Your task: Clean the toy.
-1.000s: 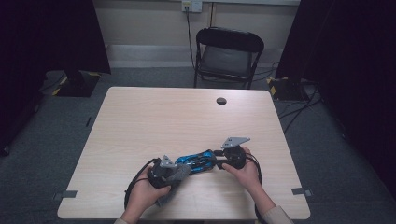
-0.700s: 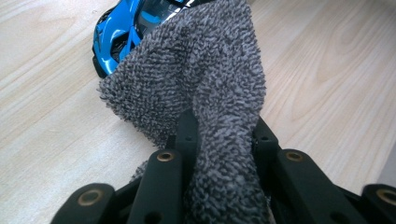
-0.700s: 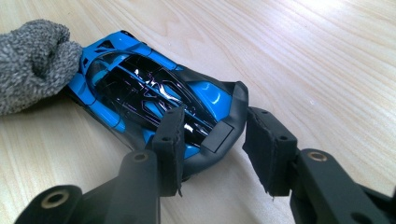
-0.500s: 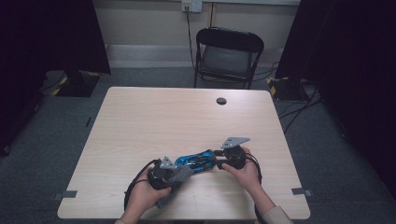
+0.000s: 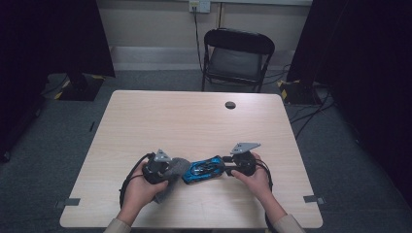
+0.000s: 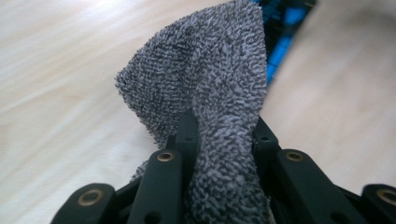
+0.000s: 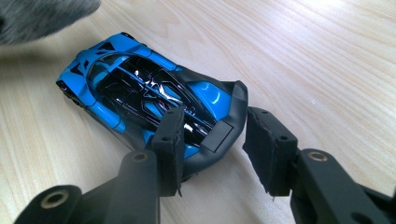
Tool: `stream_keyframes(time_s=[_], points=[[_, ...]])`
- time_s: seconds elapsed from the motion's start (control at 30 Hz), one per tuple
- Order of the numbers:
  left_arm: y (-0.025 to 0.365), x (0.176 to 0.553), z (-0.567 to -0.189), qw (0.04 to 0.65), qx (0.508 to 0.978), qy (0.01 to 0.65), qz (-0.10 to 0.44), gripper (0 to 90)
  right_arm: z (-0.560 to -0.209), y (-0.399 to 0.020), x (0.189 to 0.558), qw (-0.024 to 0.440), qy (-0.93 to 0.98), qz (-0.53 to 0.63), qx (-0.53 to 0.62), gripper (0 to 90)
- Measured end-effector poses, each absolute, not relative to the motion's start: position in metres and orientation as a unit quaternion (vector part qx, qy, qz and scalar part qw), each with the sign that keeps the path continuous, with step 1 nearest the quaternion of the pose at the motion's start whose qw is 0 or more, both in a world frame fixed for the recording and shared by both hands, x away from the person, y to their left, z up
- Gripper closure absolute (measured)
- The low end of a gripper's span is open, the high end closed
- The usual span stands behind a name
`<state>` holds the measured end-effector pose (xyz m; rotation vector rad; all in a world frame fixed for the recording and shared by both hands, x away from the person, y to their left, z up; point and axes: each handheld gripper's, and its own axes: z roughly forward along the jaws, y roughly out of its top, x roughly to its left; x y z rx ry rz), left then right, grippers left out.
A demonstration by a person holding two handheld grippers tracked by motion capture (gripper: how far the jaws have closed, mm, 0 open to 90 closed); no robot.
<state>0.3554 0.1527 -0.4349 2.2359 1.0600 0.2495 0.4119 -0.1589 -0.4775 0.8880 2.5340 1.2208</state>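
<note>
Toy car [image 6: 280, 42] mostly hidden behind grey cloth [image 6: 215, 93], left gripper view.

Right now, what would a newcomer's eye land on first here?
The glossy blue toy car lying near the table's front edge, its rear end between the right gripper's jaws. Next, the fluffy grey cloth clamped in the left gripper, right beside the car's nose.

toy car [image 5: 203, 169] sits on table [image 5: 184, 121] near front edge, between left gripper [image 5: 167, 171] and right gripper [image 5: 228, 166]. cloth [image 5: 177, 167] just left of car. chair [image 5: 236, 56] behind table.
</note>
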Motion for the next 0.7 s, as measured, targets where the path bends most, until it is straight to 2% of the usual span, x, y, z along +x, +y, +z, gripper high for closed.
stream_keyframes(time_s=[0.33, 0.7], points=[[0.161, 0.384, -0.456, 0.315, 0.829, 0.453, 0.094, 71.6, -0.478, -0.160, 0.412, 0.093, 0.853, 0.417, 0.300, 57.8], [0.146, 0.384, -0.464, 0.304, 0.840, 0.442, 0.085, 71.5, -0.479, -0.160, 0.411, 0.094, 0.852, 0.419, 0.301, 57.8]])
